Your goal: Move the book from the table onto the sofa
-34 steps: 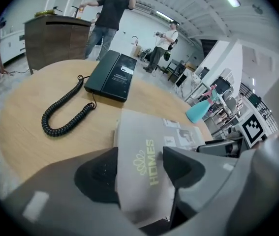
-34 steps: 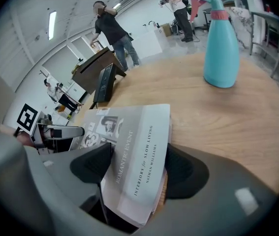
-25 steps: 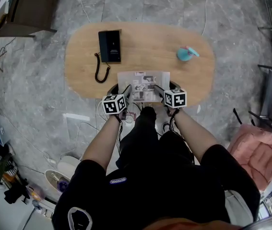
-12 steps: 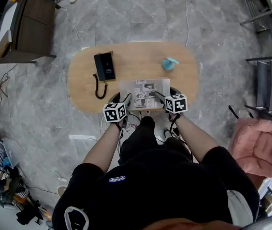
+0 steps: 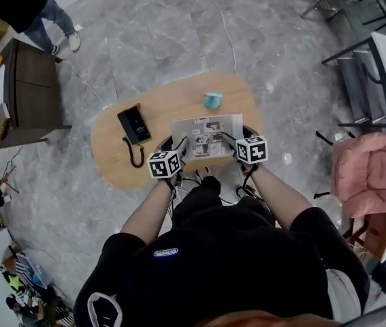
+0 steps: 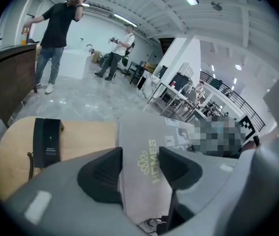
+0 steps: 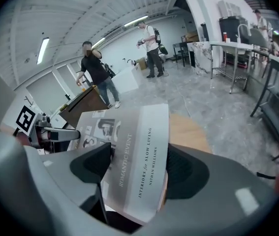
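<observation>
A person in a black top is holding a book [image 5: 206,137] between two hand-held grippers. The left hand-held gripper [image 5: 178,146] is grasping the book's left edge and the right hand-held gripper [image 5: 231,140] its right edge, each pair of jaws clenched on it. The head view is showing the cover face up, spanning the gap between the two and overlapping the near rim of the oval wooden desk [image 5: 179,104]. Only the gripper views are showing the lettering along the book's edges and two people standing across the room beyond the jaws. Both forearms are reaching forward side by side, the grippers angling downward with their marker cubes facing up. Beyond the left hand-held gripper a black telephone [image 5: 133,123] with a coiled cord is lying on the desk. Beyond the right one a small teal object [image 5: 213,100] is sitting near the far rim. Both are well apart from the book. Well to the right of the right hand-held gripper a pink padded seat [image 5: 373,172] is standing, with grey stone floor [image 5: 301,128] stretching between.
</observation>
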